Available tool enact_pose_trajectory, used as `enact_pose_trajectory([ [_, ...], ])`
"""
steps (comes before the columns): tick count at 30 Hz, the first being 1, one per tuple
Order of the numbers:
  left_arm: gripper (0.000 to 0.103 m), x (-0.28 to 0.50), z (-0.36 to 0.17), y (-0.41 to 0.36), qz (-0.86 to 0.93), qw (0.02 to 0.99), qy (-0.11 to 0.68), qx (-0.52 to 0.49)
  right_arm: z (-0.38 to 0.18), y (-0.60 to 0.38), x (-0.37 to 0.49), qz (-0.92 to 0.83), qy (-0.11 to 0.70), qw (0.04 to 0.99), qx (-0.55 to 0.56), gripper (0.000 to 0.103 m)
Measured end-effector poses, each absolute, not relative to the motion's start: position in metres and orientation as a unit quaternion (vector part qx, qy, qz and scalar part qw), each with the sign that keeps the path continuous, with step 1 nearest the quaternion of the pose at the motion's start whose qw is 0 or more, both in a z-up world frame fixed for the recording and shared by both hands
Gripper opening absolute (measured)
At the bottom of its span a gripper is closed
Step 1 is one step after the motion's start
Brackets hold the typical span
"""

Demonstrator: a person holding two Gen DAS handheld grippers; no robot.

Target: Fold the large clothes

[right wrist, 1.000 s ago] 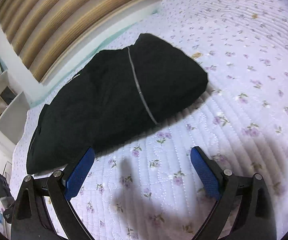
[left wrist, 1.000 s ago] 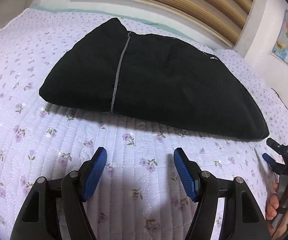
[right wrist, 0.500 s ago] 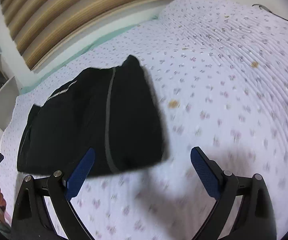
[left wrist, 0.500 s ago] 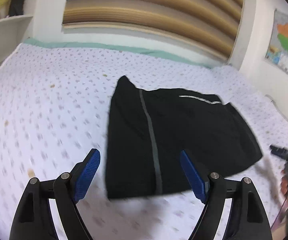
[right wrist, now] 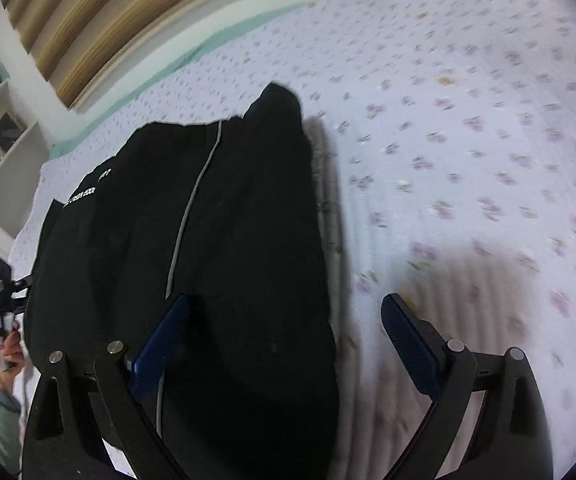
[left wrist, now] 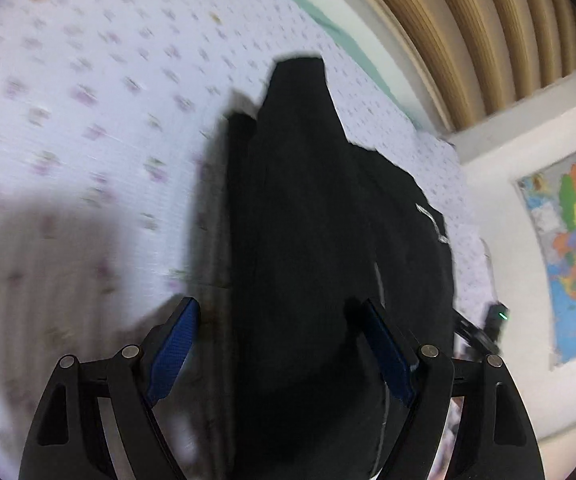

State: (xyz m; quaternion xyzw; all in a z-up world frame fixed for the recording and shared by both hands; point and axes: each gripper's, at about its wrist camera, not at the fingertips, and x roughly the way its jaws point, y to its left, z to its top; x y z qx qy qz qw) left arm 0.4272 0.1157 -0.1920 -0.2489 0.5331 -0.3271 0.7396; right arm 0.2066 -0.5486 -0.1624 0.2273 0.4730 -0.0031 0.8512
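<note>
A folded black garment [left wrist: 308, 220] lies on the lilac flowered quilt [left wrist: 67, 120]. A grey stripe [right wrist: 191, 208] and white lettering [right wrist: 83, 194] show on the black garment [right wrist: 227, 240] in the right wrist view. My left gripper [left wrist: 279, 306] is open, and the near end of the garment lies between and below its blue pads [left wrist: 175, 344]. My right gripper [right wrist: 285, 300] is open over the garment's right edge, with its left pad [right wrist: 163, 336] above the cloth and the other above the quilt [right wrist: 468, 160]. Neither pad presses on cloth.
A slatted wooden panel [left wrist: 488, 32] runs behind the bed. A coloured map [left wrist: 568, 248] hangs on the wall at the right. White shelves [right wrist: 7, 152] with books and a yellow ball stand at the left. A hand [right wrist: 7, 348] holds the left gripper [right wrist: 1, 292].
Both grippers have swung in over the near end of the garment, which now fills the space between the jaws. Both views have rolled. The left jaws stand a little wider.
</note>
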Motion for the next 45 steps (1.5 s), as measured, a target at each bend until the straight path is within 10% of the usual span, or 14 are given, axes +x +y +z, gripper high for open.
enact_pose_trajectory([
  [25, 0.083, 0.446, -0.213, 0.086, -0.370, 0.659, 0.579, -0.306, -0.199, -0.562, 0.256, 0.168, 0.492, 0.782, 0.343, 0.094],
  [29, 0.083, 0.450, -0.209, 0.078, -0.355, 0.671, 0.577, -0.301, -0.192, -0.539, 0.263, 0.179, 0.495, 0.796, 0.298, 0.080],
  [35, 0.040, 0.406, -0.161, 0.083, -0.361, 0.737, 0.507, -0.262, -0.139, -0.511, 0.226, 0.196, 0.441, 0.844, 0.233, 0.048],
  [45, 0.036, 0.273, -0.032, 0.095, -0.429, 0.768, 0.412, -0.238, -0.109, -0.449, 0.193, 0.226, 0.378, 0.881, 0.174, 0.041],
])
